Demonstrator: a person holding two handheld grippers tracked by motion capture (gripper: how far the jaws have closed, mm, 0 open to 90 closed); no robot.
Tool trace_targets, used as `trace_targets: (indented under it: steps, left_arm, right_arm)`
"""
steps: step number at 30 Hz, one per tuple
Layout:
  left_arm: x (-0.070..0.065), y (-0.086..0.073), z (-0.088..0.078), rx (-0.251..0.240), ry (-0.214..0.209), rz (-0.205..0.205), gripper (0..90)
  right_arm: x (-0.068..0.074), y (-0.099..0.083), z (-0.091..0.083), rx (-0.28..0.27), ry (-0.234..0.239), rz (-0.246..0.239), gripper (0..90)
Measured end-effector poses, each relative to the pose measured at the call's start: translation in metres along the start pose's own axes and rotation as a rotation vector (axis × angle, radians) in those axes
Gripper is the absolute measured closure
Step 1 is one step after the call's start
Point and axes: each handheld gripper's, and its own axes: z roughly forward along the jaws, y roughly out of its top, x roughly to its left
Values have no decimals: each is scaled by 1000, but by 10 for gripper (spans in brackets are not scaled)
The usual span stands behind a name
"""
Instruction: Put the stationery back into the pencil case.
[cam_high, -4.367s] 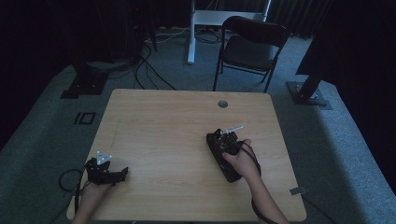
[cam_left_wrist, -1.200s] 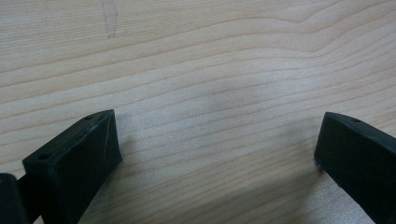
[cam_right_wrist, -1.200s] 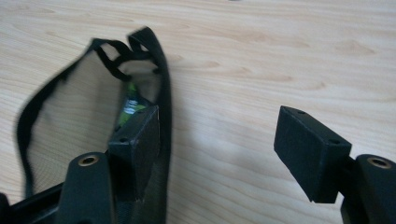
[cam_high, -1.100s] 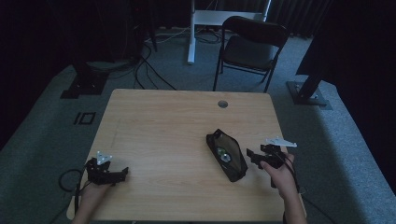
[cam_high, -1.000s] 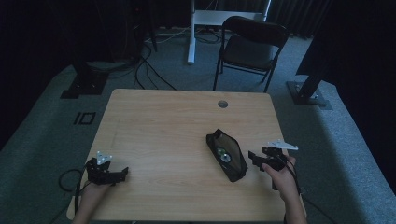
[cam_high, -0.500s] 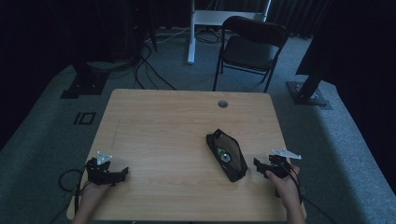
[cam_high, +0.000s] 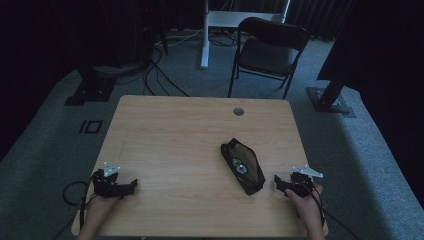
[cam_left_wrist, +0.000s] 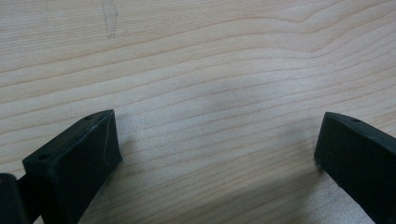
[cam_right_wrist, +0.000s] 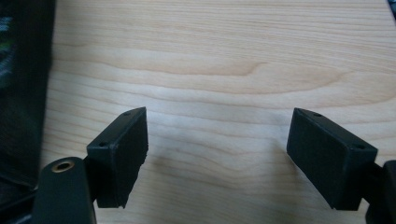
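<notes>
The black pouch lay right of centre on the bench, its long axis running diagonally away from the person. The right tool, jaws spread and empty, sat just beside its near end; the left tool, also spread, rested well apart.

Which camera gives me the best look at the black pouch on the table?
The high view: the whole black pouch lies there on the table, between the two grippers and nearer the right gripper. The right gripper view catches just a dark strip of it along its left edge. The left gripper view looks at bare wood.
</notes>
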Motion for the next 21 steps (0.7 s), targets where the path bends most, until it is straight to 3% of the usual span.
trace_targets:
  steps: [4,12,21]
  left_arm:
    - [0,0,0,0,0,0,2]
    - [0,0,0,0,0,0,2]
    - [0,0,0,0,0,0,2]
  right_arm:
    - [-1,-2,-2,2,-18,18,191]
    - [5,-8,-2,12,-40,-37,166]
    - [6,-9,-2,13,-51,-21,164]
